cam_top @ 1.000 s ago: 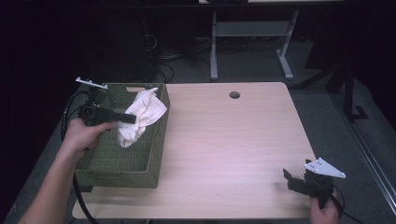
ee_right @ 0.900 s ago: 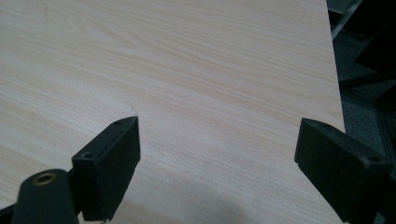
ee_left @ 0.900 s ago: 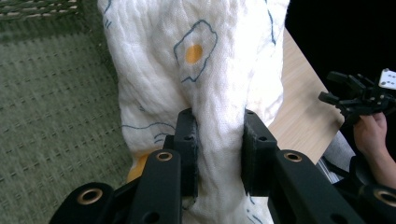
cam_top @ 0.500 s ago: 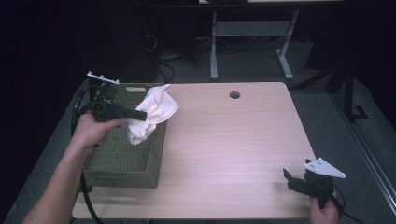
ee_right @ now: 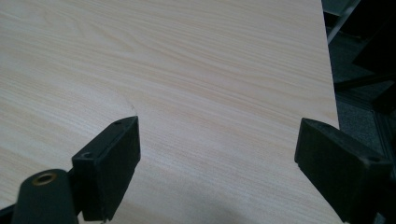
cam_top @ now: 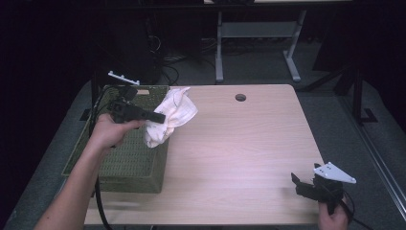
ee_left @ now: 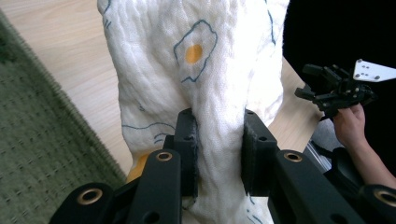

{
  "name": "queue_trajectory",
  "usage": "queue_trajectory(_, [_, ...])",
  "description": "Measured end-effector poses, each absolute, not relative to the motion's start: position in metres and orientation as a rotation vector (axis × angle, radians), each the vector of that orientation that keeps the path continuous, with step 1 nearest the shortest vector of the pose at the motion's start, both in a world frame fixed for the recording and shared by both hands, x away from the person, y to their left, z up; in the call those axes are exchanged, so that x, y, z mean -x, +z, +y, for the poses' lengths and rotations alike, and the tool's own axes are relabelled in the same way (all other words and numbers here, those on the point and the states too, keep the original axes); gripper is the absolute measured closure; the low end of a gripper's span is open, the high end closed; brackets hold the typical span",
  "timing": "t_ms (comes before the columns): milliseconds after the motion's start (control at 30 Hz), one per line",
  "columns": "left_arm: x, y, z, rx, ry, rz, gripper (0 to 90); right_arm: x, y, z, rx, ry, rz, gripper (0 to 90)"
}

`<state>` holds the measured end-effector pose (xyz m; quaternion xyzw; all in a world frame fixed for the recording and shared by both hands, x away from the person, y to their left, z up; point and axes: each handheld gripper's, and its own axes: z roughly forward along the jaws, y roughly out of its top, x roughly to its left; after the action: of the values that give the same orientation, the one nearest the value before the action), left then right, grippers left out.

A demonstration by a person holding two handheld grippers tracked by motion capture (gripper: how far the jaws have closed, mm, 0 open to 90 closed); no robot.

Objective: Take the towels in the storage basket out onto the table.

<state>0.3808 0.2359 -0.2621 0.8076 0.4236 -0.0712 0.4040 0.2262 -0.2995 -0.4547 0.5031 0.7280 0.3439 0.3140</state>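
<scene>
A white cloth [cam_top: 171,117] printed with fried eggs hangs bunched from my left gripper [cam_top: 160,117], which is shut on it. It hangs over the right rim of the green woven basket [cam_top: 119,160], partly above the wooden table [cam_top: 239,143]. In the left gripper view the cloth [ee_left: 196,79] is squeezed between both black pads [ee_left: 187,154], and the left gripper [ee_left: 219,154] points across the table. My right gripper [cam_top: 294,182] rests at the table's front right corner, held by a hand. Its jaws stand wide open in the right gripper view, right gripper [ee_right: 217,158] over bare wood.
The basket sits on the table's left side. A round cable hole [cam_top: 240,97] lies near the far edge. A cable [cam_top: 98,191] trails from the left gripper past the forearm. Beyond the table stand dark floor and metal desk legs [cam_top: 219,48].
My left gripper has lifted the cloth out of the basket and carried it rightward toward the table. The right gripper has stayed put.
</scene>
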Motion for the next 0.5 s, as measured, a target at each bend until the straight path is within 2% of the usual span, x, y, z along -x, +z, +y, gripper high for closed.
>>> queue_trajectory(500, [-0.384,-0.264,0.207,-2.063,-0.212,1.026,71.0,-0.225,-0.453,-0.301,-1.324,0.907,1.911,13.9])
